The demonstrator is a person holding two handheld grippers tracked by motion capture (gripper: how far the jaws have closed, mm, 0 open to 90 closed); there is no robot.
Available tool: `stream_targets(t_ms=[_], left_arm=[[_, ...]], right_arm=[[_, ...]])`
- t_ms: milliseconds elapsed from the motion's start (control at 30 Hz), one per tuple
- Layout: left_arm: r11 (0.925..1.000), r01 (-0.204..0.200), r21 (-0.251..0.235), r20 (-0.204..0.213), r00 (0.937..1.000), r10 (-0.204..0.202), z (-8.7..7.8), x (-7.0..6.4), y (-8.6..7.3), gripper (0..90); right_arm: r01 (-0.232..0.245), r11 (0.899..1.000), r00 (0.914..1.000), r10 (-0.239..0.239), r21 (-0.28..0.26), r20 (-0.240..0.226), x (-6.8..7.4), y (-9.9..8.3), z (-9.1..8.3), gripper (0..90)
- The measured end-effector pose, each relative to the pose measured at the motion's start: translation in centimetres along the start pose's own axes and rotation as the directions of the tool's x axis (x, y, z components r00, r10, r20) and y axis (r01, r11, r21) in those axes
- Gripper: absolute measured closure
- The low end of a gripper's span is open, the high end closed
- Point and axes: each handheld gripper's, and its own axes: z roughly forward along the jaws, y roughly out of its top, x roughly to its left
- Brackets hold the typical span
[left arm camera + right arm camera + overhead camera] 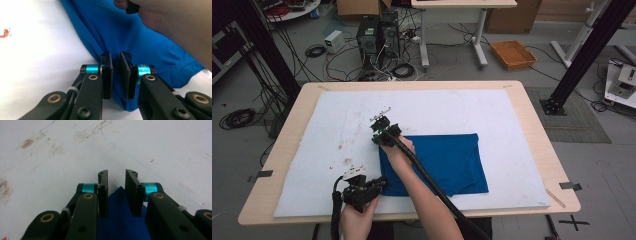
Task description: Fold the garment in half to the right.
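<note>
I see blue cloth [439, 162] lying folded on white mat [337, 130] over surface [532, 120], right of centre. My left gripper [116, 75] at cloth's near-left corner, jaws narrowly apart with fabric edge between, not pinched tight. My right gripper [116, 192] at far-left corner, jaws apart, cloth tip between them. Mat stained near left side.

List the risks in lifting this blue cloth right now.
The right gripper has its jaws apart, with only a corner tip of the blue cloth between them, so it may close on nothing. The left gripper stands narrowly open astride the near edge, so that edge could slip free.
</note>
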Motion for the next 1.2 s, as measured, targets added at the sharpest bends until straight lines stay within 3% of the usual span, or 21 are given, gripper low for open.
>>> stream_targets(t_ms=[200, 400, 467, 600, 800, 900, 1033, 1200], left_arm=[[1.0, -0.001, 0.001, -0.005, 1.0, 0.001, 0.0, -0.1, 0.0, 80.8], [0.9997, -0.025, -0.003, -0.01, 0.9996, 0.025, -0.4, -0.3, 0.2, 84.1], [0.9994, -0.032, -0.012, -0.004, 0.9995, 0.032, -0.6, -0.5, 0.3, 84.9], [0.997, -0.069, -0.034, -0.003, 0.9976, 0.069, -1.2, -1.3, 0.7, 85.9], [0.993, -0.105, -0.054, -0.004, 0.9945, 0.105, -1.8, -2.3, 1.2, 86.3], [0.9904, -0.122, -0.066, 0.005, 0.9925, 0.122, -2.1, -3.2, 1.5, 86.3], [0.9856, -0.147, -0.085, 0.055, 0.9869, 0.151, -1.9, -5.3, 2.2, 86.3], [0.979, -0.184, -0.088, 0.129, 0.9724, 0.194, -0.3, -8.7, 3.3, 86.3]], right_arm=[[0.014, 1.0, 0.9998, -0.014, -0.001, 0.01, -0.1, 0.1, -0.2, 89.4], [0.009, 0.998, 0.9999, -0.01, -0.062, -0.006, -0.4, 0.4, -1.5, 89.8], [-0.008, 0.996, 0.9995, 0.006, -0.088, -0.032, -0.8, 0.6, -2.3, 89.8], [-0.061, 0.987, 0.9946, 0.048, -0.15, -0.092, -1.9, 0.6, -4.1, 89.9], [-0.117, 0.967, 0.9856, 0.086, -0.224, -0.146, -4.4, 0.0, -7.4, 89.8], [-0.133, 0.959, 0.9813, 0.091, -0.251, -0.169, -5.5, -0.4, -9.1, 89.8], [-0.144, 0.95, 0.9778, 0.093, -0.279, -0.188, -7.1, -1.1, -11.6, 89.8], [-0.142, 0.944, 0.9827, 0.099, -0.296, -0.157, -9.5, -2.4, -14.4, 89.9]])
